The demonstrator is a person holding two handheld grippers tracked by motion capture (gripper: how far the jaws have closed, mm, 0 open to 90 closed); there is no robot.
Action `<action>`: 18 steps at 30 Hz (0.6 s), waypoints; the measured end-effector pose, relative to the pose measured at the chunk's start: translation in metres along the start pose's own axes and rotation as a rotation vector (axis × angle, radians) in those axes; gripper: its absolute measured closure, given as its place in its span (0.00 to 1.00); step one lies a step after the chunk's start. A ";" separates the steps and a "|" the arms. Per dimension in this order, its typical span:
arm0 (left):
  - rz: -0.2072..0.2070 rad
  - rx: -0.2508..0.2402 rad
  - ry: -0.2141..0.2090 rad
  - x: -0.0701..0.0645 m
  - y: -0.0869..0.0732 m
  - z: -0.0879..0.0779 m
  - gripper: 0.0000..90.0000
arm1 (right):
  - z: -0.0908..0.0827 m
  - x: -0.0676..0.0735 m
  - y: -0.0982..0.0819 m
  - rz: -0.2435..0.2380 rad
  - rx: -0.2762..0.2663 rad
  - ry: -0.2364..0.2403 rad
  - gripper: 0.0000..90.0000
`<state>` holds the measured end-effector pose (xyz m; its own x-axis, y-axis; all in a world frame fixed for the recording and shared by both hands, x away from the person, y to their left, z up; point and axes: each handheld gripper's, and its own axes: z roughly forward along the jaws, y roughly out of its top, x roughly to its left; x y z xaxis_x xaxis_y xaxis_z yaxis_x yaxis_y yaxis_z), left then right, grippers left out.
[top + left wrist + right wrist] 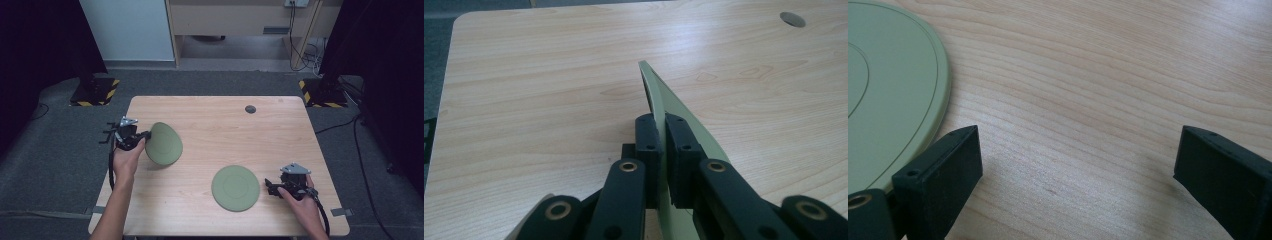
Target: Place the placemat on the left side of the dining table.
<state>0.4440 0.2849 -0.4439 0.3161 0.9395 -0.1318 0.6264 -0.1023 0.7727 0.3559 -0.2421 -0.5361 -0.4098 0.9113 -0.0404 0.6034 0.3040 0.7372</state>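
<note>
- While the left claw (141,136) pinches its rim, one green plate (164,143) is tipped up on its edge over the left side of the table (215,125).
- Its round face looks toward the right side of the table and a bit up.
- From the left gripper view, the plate (659,102) shows edge-on, a thin line going away from the claw (663,150), with a black pad pressed on each side.
- Another green plate (235,188) lies flat, near the front of the table.
- Just right of that flat plate (888,95), the right claw (270,187) sits low by the table, spread wide (1075,165) with bare wood between.
</note>
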 end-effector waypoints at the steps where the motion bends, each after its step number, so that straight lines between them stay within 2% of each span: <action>1: 0.003 0.005 0.002 0.002 -0.001 0.001 0.95 | 0.000 0.000 0.000 0.000 0.000 0.000 0.06; 7: 0.012 0.024 0.010 0.011 -0.010 0.007 0.95 | 0.000 0.001 0.000 -0.002 0.004 -0.003 0.06; 18: -0.032 0.066 0.022 0.032 -0.034 0.017 0.94 | 0.001 0.002 -0.001 -0.006 0.012 -0.007 0.06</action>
<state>0.4452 0.3130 -0.4848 0.2796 0.9496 -0.1414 0.6821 -0.0928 0.7254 0.3554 -0.2406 -0.5375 -0.4084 0.9115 -0.0493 0.6090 0.3123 0.7291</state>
